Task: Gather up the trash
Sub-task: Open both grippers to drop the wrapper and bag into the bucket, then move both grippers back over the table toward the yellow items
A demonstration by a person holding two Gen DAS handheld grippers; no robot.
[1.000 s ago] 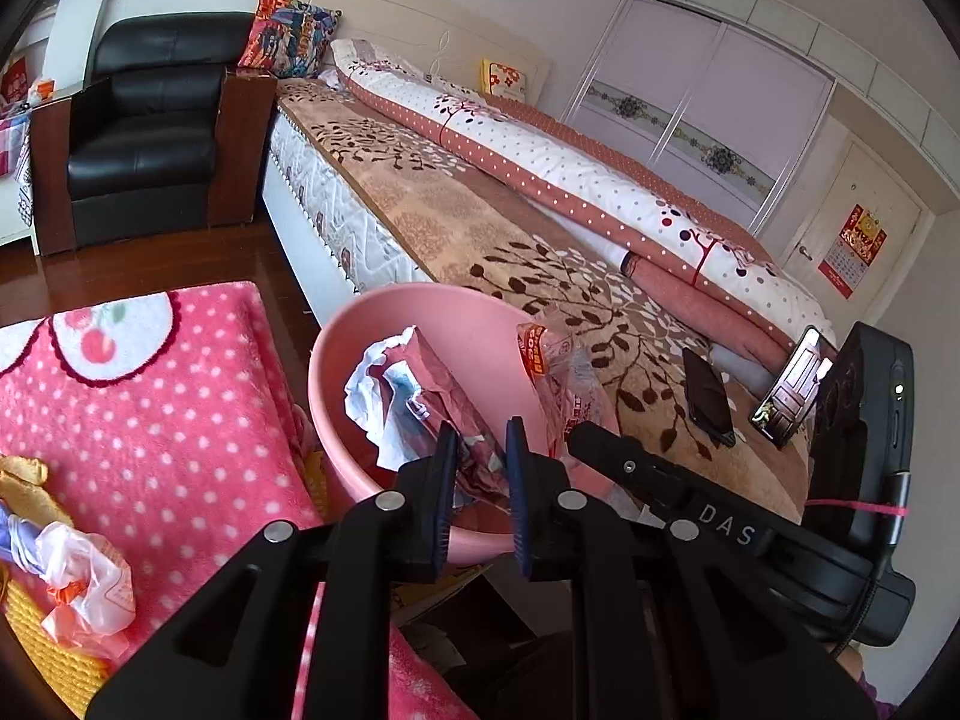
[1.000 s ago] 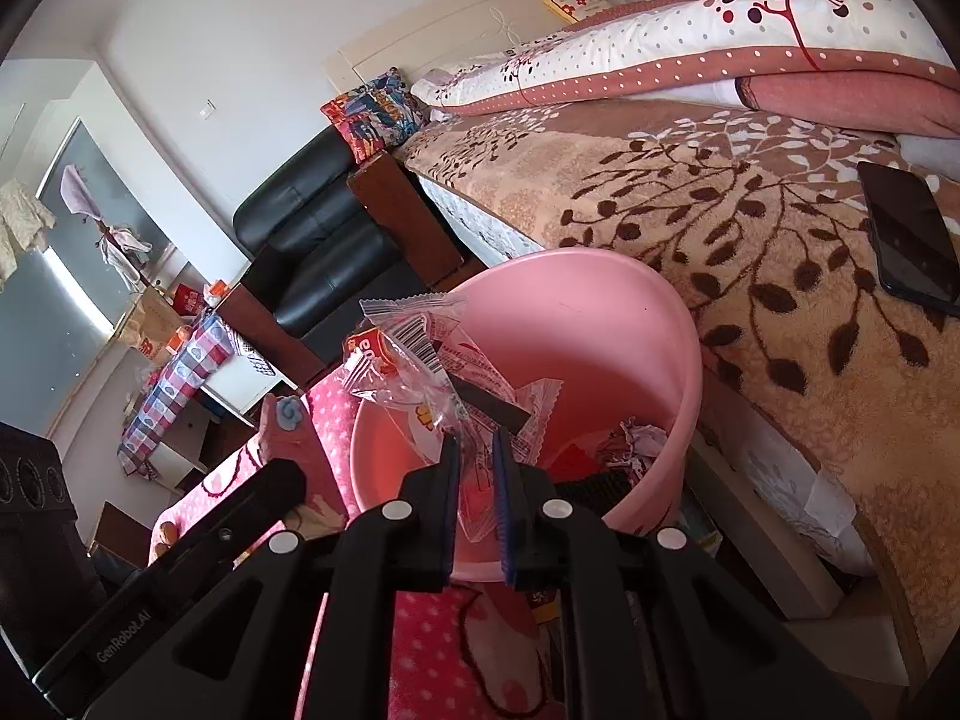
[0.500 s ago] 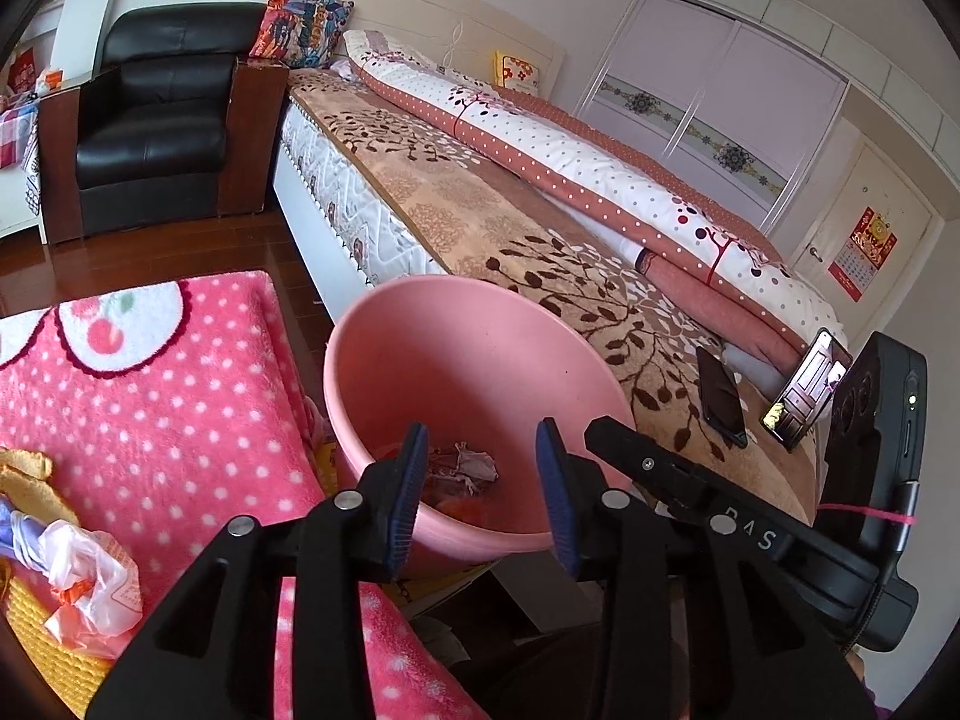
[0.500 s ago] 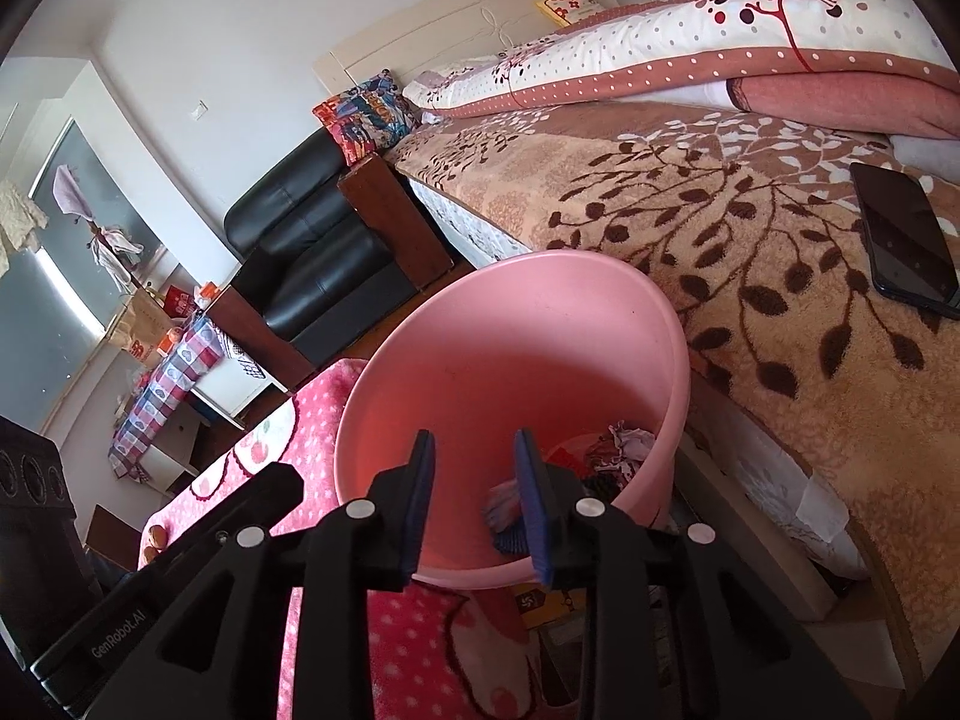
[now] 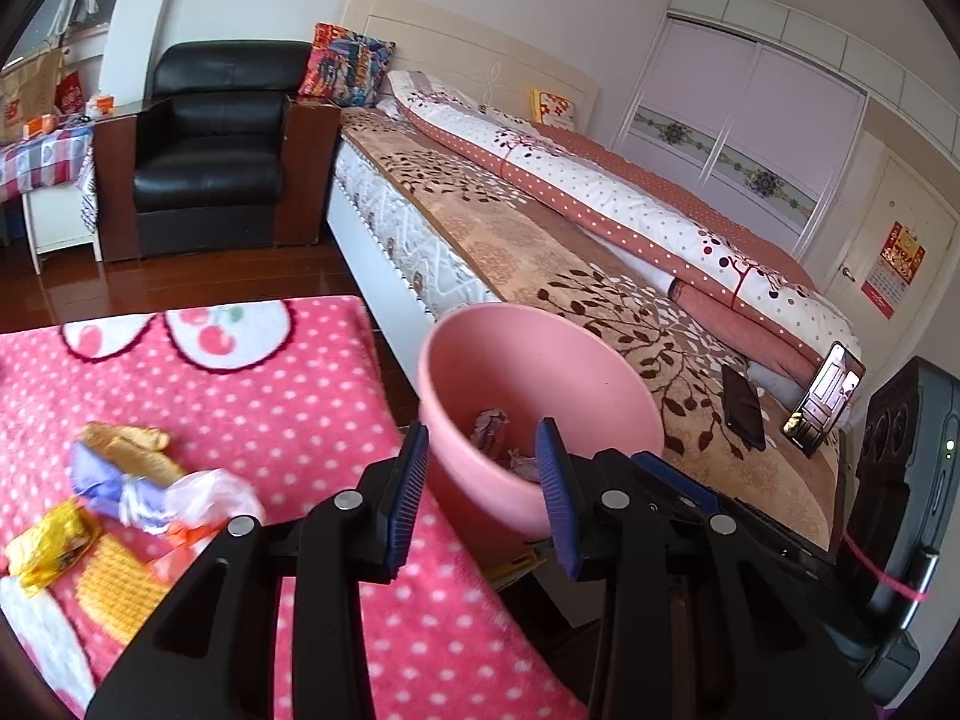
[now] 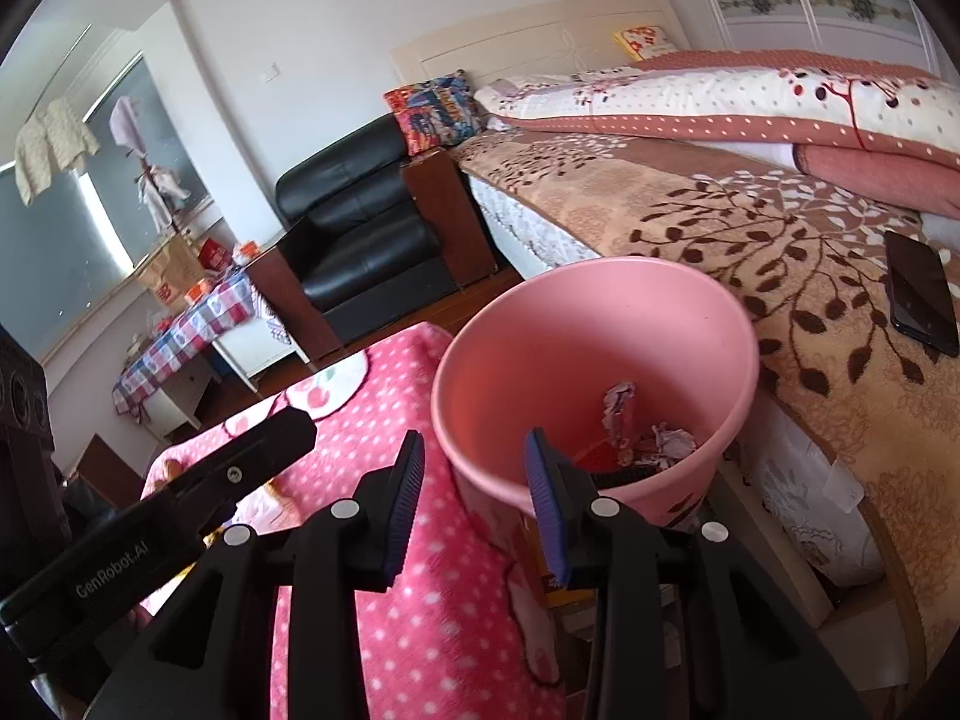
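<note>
Both grippers stand open and empty over the fuzzy pink polka-dot cloth (image 5: 288,396) on the tabletop. The left gripper (image 5: 483,495) has its ribbed blue pads parted wide; the right gripper (image 6: 471,501) has just been opening, nothing between its jaws. Just beyond them, between tabletop and bed (image 5: 540,252), sits the smooth, round pink plastic bin (image 6: 600,324), with crumpled paper and wrappers (image 6: 648,429) lying at its bottom. More trash lies on the cloth at near left: a knotted, crinkly clear bag (image 5: 204,489), a shiny yellow foil wrapper (image 5: 51,543) and a golden one (image 5: 123,438).
</note>
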